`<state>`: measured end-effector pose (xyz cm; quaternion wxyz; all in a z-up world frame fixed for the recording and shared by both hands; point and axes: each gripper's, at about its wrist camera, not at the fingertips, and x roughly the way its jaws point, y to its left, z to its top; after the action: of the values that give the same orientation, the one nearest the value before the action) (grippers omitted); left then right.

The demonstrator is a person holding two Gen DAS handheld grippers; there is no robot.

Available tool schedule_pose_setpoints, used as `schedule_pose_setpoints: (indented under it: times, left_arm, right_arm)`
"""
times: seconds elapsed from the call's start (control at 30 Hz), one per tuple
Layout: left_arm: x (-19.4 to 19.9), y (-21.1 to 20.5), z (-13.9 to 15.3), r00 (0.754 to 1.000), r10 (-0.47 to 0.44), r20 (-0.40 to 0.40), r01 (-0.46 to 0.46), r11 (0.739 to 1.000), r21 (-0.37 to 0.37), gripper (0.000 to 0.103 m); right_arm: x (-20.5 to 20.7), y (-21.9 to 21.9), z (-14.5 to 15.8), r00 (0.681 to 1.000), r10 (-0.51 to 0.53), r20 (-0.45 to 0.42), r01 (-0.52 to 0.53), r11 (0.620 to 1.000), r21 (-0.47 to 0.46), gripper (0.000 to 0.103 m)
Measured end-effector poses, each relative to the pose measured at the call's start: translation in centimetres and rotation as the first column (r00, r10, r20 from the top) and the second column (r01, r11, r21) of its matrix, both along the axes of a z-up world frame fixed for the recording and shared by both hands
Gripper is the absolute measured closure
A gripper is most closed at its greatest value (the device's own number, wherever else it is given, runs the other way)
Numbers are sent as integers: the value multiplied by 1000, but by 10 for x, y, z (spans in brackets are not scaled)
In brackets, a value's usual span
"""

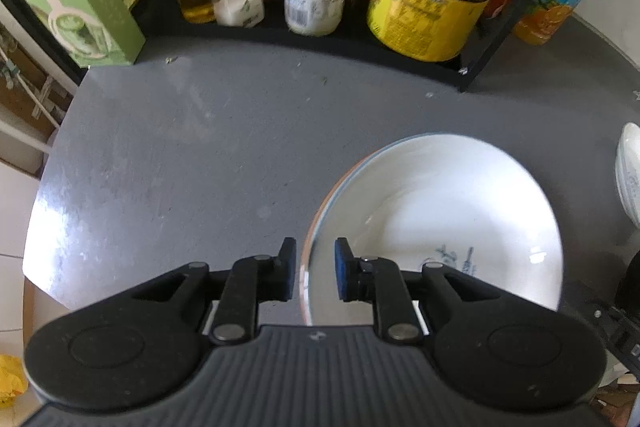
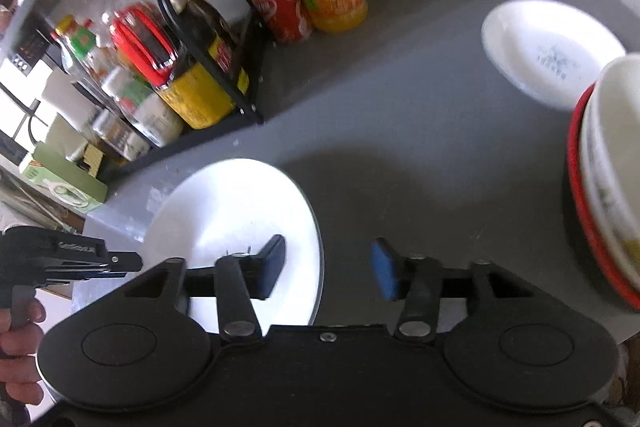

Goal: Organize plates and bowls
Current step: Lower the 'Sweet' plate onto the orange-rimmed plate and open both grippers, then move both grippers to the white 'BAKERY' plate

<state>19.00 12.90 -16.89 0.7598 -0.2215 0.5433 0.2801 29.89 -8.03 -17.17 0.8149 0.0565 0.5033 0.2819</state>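
Left gripper first: my two pads sit close together, one on each side of the near rim of the white plate. I cannot tell if they pinch it or only hug it. That plate lies on the grey counter at about 4 o'clock in this view, with the spice rack far off at 12 o'clock.

Right gripper next: my pads stand apart with nothing between them. One pad hangs over the same plate at 8 o'clock. A second plate waits at 2 o'clock, and stacked bowls at 3 o'clock.

I think I am gathering plates. Next I should fetch that far plate.
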Motion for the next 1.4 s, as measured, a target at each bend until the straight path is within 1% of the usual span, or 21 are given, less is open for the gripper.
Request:
schedule_pose_setpoints:
  times: [0.03,0.1,0.17,0.23,0.3,0.37,0.43,0.47,0.53,0.6,0.7,0.8,0.93,1.13,1.23,1.37,1.4]
  left_arm:
    - [2,-3,2,1000,-4,2,4,1000,4,83]
    - [5,-11,8,1000,-14,2,14,1000,14,77]
    - [9,-19,13,999,-30,14,29,999,19,73]
    - [10,-30,19,998,-48,32,47,999,27,65]
    - [12,-41,26,997,-63,43,61,997,45,59]
    - [13,-52,33,996,-73,54,70,995,67,53]
    - [13,-63,41,994,-83,66,77,993,93,43]
    - [13,-70,44,994,-87,69,79,991,107,41]
    - [12,-82,50,993,-91,70,81,988,130,33]
    - [10,-94,55,992,-93,83,82,988,134,30]
    - [6,-113,63,990,-98,100,85,988,130,29]
    - [3,-132,68,989,-119,92,105,985,138,27]
    - [-4,-152,75,989,-114,93,103,988,114,20]
    - [-10,-179,83,987,-121,102,111,989,99,17]
    - [-9,-191,88,985,-135,111,122,986,111,17]
    - [-3,-201,92,982,-148,119,137,986,94,17]
    - [0,-203,92,981,-152,120,142,986,92,17]
  right_arm:
    - [-1,-3,4,1000,2,9,-2,1000,5,47]
    - [-3,-9,11,1000,5,26,-5,1000,14,38]
    - [-7,-17,19,999,9,47,-10,1000,21,35]
    - [-10,-25,26,998,8,62,-10,1000,26,34]
    - [-14,-35,33,997,1,74,-4,999,34,23]
    - [-18,-48,40,995,-10,97,5,999,46,18]
    - [-21,-60,46,994,-20,112,14,999,49,15]
    - [-22,-66,49,993,-25,118,19,999,49,13]
    - [-24,-79,55,991,-36,127,29,998,54,12]
    - [-28,-92,60,991,-30,130,21,998,67,10]
    - [-34,-108,67,989,-24,147,16,998,57,6]
    - [-38,-122,74,987,-23,162,13,998,59,3]
    - [-42,-140,81,984,-37,173,26,998,66,0]
    - [-42,-165,87,980,-69,188,57,996,67,0]
    - [-38,-174,89,978,-85,193,73,995,69,0]
    - [-30,-184,95,981,-99,169,83,992,99,0]
    - [-28,-186,97,980,-100,174,85,992,90,0]
